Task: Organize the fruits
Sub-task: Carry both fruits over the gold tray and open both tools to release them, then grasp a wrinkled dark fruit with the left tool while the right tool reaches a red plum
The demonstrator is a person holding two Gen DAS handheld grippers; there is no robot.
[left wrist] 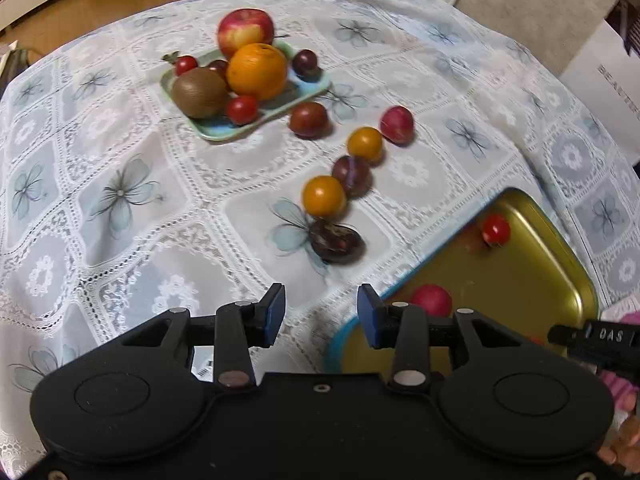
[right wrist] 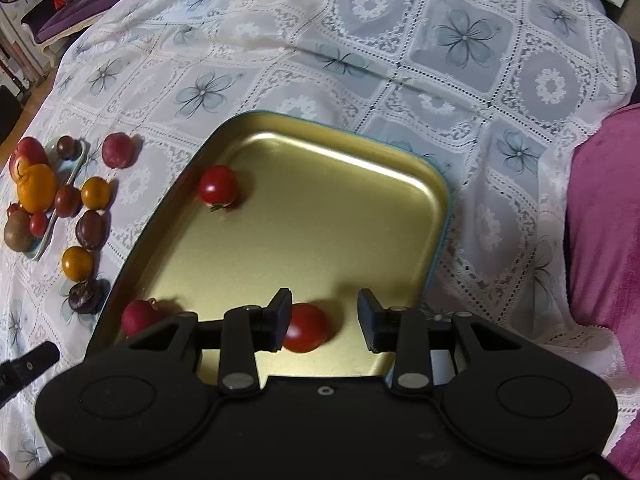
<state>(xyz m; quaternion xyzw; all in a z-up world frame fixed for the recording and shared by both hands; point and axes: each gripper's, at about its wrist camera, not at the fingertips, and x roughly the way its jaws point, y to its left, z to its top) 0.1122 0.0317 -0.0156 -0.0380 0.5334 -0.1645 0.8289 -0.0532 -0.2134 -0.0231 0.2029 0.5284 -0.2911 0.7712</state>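
Observation:
My left gripper (left wrist: 321,314) is open above the lace cloth, just short of a dark chestnut-like fruit (left wrist: 337,240). Beyond that fruit a curved line of small fruits runs away: a yellow tomato (left wrist: 323,195), a dark plum (left wrist: 352,174), another yellow tomato (left wrist: 364,144) and a pink plum (left wrist: 396,124). The gold tray (right wrist: 320,232) holds a red cherry tomato (right wrist: 218,186), a pink fruit (right wrist: 138,316) and a red tomato (right wrist: 306,328). My right gripper (right wrist: 325,322) is open over the tray, the red tomato lying beside its left finger.
A small green tray (left wrist: 224,130) at the back holds an apple (left wrist: 245,30), an orange (left wrist: 257,71), a kiwi (left wrist: 199,92) and cherry tomatoes. A brown-red fruit (left wrist: 308,119) lies beside it. A pink cushion (right wrist: 604,220) borders the cloth on the right.

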